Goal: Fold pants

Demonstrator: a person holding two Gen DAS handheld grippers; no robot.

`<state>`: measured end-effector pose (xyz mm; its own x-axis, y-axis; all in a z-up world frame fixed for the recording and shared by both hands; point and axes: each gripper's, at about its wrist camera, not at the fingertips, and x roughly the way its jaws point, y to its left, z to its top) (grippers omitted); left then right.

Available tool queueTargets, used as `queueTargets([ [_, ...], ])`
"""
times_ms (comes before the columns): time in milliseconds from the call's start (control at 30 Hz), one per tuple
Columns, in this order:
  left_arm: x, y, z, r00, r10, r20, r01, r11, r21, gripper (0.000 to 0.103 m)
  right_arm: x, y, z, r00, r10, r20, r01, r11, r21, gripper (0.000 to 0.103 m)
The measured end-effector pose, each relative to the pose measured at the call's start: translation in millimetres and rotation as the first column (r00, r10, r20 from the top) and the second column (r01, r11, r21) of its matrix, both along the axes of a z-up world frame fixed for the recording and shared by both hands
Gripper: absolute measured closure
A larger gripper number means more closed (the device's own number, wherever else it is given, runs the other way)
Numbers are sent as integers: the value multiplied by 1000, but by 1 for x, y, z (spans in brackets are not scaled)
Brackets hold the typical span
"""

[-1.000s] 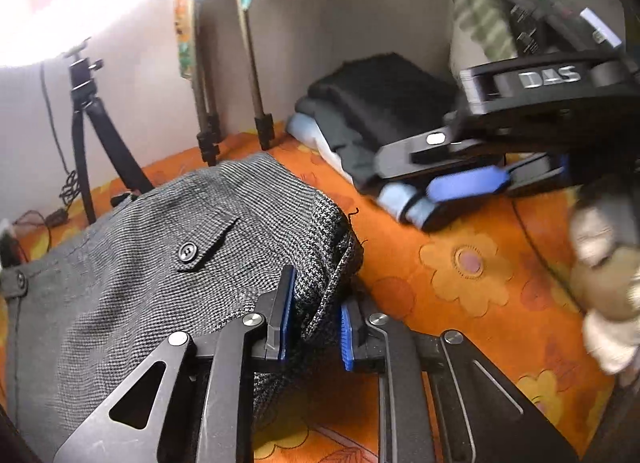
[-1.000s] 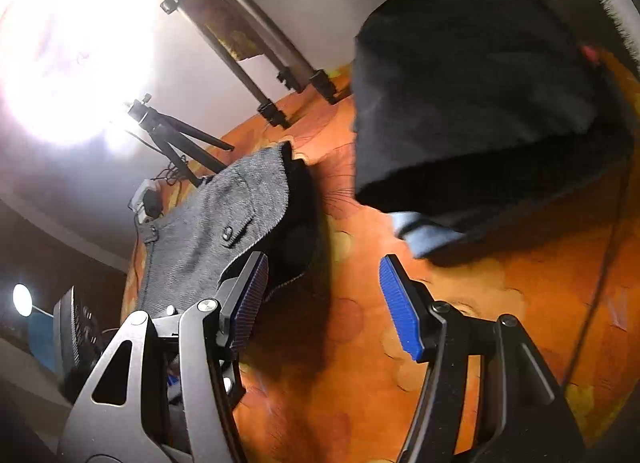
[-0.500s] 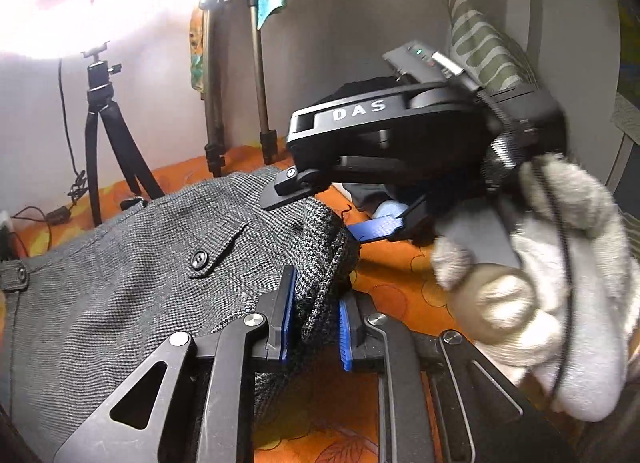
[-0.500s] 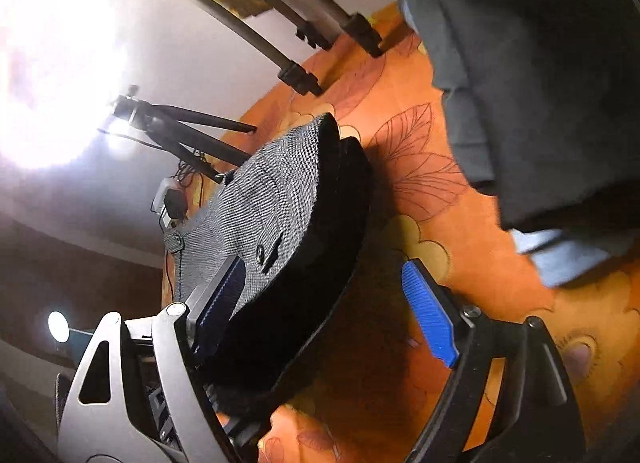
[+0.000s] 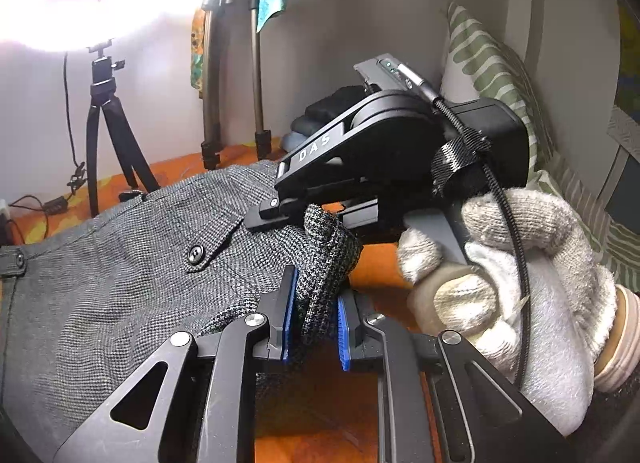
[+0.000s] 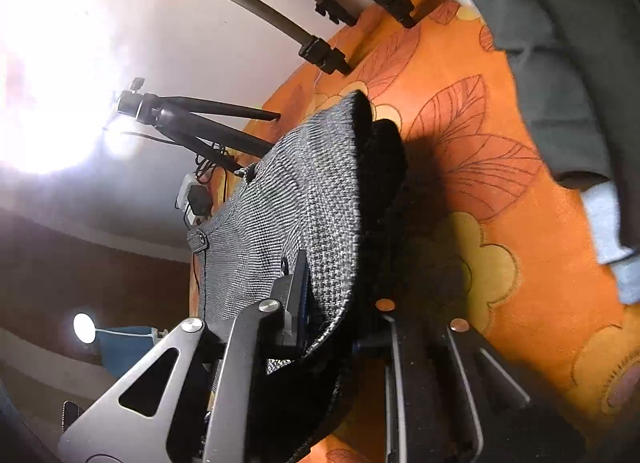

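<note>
Grey woven pants (image 5: 132,263) lie folded on an orange flowered sheet (image 5: 376,267), button pocket up. My left gripper (image 5: 314,323) is shut on the thick folded right edge of the pants. My right gripper (image 5: 304,219), held in a white gloved hand (image 5: 520,283), grips the same edge a little further back. In the right wrist view the pants (image 6: 304,199) fill the space between the right gripper's (image 6: 332,327) fingers, which are closed on the fold; the far finger is mostly hidden by cloth.
A stack of folded dark and blue clothes (image 6: 560,63) lies on the sheet to the right. Tripod legs (image 5: 224,87) and a small black tripod (image 5: 108,135) stand at the wall behind. A striped pillow (image 5: 492,63) leans at the right. Cables (image 5: 40,207) lie at the left.
My right gripper has come in from the right over the sheet and closed on the pants' folded edge, lifting it slightly. My left gripper has kept its grip.
</note>
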<state>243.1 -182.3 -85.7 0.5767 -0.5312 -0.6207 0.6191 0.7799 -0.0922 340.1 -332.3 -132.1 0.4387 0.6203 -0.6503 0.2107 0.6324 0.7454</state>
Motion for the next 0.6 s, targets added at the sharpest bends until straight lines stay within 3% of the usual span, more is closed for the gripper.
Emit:
queueTargets([
  [300,-45,-8,23,998,-56,17,56,998,-27,88,-39,-7,45,1000,20,24,-17,994,-108,90],
  [600,-115,-38,40,983,-183,19,184,981,-62,88,-124,-42,87,999,-25,30,30,980,-195,90],
])
